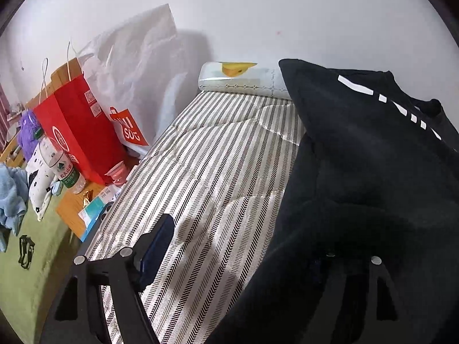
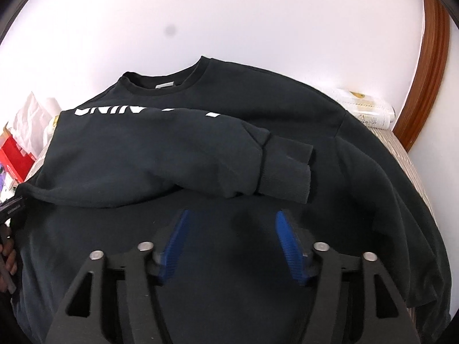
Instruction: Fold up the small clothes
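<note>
A black sweatshirt [image 2: 287, 120] with white lettering lies flat on the striped mattress [image 1: 206, 154]. One sleeve is folded across its chest, and the cuff [image 2: 287, 169] points right. My right gripper [image 2: 232, 218] hovers over the sweatshirt's lower body, open, with nothing between its blue pads [image 2: 176, 243]. In the left wrist view the sweatshirt [image 1: 358, 172] fills the right side. My left gripper [image 1: 243, 238] stands open at the garment's left edge. Its left finger [image 1: 157, 243] is over bare mattress, and the right finger is lost in the dark cloth.
A red paper bag [image 1: 77, 132], a white plastic bag [image 1: 134, 71], a water bottle [image 1: 67, 172] and small items crowd the left side beyond the mattress edge. A rolled pillow [image 1: 241, 80] lies at the wall. A wooden frame [image 2: 430, 71] curves at the right. A person's hand [image 2: 8, 258] shows at the left edge.
</note>
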`<state>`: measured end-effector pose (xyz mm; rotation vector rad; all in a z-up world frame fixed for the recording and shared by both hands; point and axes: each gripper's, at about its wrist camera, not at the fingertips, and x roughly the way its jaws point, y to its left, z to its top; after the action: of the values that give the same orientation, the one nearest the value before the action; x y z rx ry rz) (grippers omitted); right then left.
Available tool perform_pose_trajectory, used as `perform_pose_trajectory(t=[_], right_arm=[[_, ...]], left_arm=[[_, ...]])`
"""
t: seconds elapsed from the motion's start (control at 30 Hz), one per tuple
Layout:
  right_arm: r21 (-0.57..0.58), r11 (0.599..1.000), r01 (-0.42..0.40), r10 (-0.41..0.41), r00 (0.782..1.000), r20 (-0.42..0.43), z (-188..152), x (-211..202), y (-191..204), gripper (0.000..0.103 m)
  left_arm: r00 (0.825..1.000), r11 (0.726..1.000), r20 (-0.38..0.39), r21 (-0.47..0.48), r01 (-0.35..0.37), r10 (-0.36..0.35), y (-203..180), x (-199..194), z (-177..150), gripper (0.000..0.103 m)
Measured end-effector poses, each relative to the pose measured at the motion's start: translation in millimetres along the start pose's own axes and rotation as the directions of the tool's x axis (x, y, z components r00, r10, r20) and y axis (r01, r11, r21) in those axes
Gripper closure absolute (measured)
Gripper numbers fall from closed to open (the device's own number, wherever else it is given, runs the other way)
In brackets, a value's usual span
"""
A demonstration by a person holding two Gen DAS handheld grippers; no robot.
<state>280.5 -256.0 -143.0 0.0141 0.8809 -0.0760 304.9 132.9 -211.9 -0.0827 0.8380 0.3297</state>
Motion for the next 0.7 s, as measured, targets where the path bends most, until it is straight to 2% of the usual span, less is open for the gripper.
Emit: perform_pose_trajectory(t=[0.1, 0.27, 0.33, 0.47, 0.57, 0.67, 0.7], right_arm=[[-0.004, 0.999, 0.050, -0.050, 0.999, 0.010, 9.0, 8.6, -9.4, 0.034], [0.026, 0.996, 0.080, -0.081, 0.997, 0.007, 25.9, 28.4, -27.1, 0.034], [0.050, 0.996, 0.075, -0.075, 0.997, -0.003, 30.8, 38.6, -32.7, 0.034], [0.104, 0.994, 0.013, -0.008, 0.999, -0.044, 37.3, 65.6, -39.0, 0.033], [0.101, 0.994, 0.032, -0.027, 0.998, -0.049, 37.4, 81.8, -32.6, 0.034], [0.058, 0.998, 0.026, -0.026, 1.000, 0.006, 38.1, 75.1, -25.2, 0.060], [0.051, 0.999, 0.014, -0.016, 1.000, 0.024, 38.3, 70.7, -25.1, 0.084]], left_arm=[[1.000, 0.999, -0.014, -0.023, 0.025, -0.025, 4.1, 0.7, 0.2, 0.022], [0.999, 0.999, -0.021, -0.025, 0.032, -0.033, 0.7, 2.5, -0.1, 0.021], [0.999, 0.999, -0.021, -0.019, 0.034, -0.035, -0.7, 3.1, 0.1, 0.021], [0.999, 0.999, -0.021, 0.006, 0.043, -0.042, -7.2, 3.9, 1.4, 0.021], [0.999, 0.998, -0.014, 0.045, 0.050, -0.049, -14.6, 2.6, 1.9, 0.021], [1.000, 0.999, 0.004, 0.030, 0.020, -0.020, -12.7, 0.9, 3.0, 0.021], [1.000, 1.000, 0.020, -0.012, 0.019, -0.018, -5.0, -1.3, 3.9, 0.021]])
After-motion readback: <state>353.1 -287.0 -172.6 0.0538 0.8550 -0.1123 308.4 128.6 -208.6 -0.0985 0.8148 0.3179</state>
